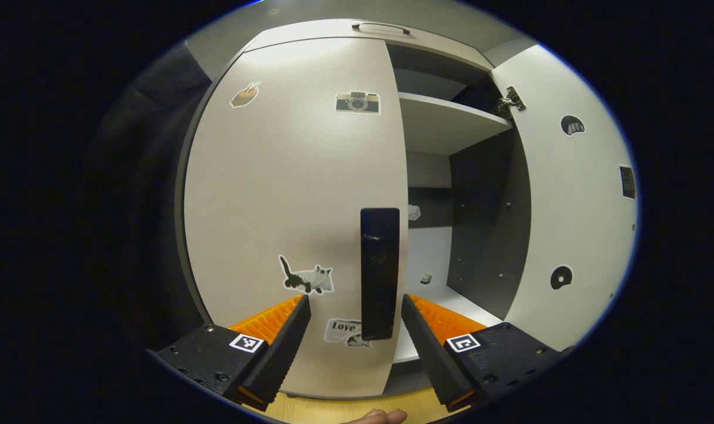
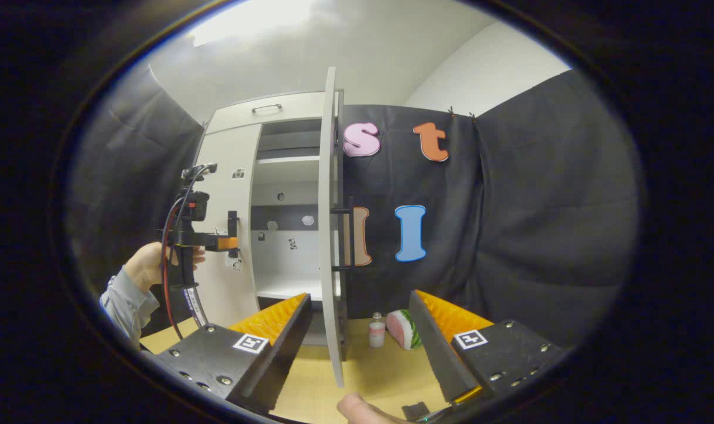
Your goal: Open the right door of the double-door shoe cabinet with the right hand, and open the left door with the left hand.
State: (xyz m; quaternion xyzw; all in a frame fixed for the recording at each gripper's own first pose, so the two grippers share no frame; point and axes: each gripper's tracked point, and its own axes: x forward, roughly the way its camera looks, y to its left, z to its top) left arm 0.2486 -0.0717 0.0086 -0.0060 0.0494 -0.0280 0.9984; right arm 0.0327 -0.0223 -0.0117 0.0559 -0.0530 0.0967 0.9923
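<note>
Shoe cabinet (image 1: 427,44) doors stand one shut, one open: the left gripper (image 1: 356,330), fingers spread, frames the black handle (image 1: 380,274) on the closed left door (image 1: 292,176), beside a sticker (image 1: 342,330) reading "Love". The right gripper (image 2: 357,335), also spread and holding nothing, faces the edge of the swung-open right door (image 2: 329,235). A small bottle (image 2: 377,331) and watermelon-slice toy (image 2: 404,328) sit on the floor beyond.

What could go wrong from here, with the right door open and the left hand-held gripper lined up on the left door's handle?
1. The left hand-held gripper is open around the black handle, not clamped; pulling now could slip off.
2. The handle sits nearer its right finger, so closing may catch it off-centre.
3. The open right door stands edge-on between the right hand-held gripper's fingers; moving forward could knock it.
</note>
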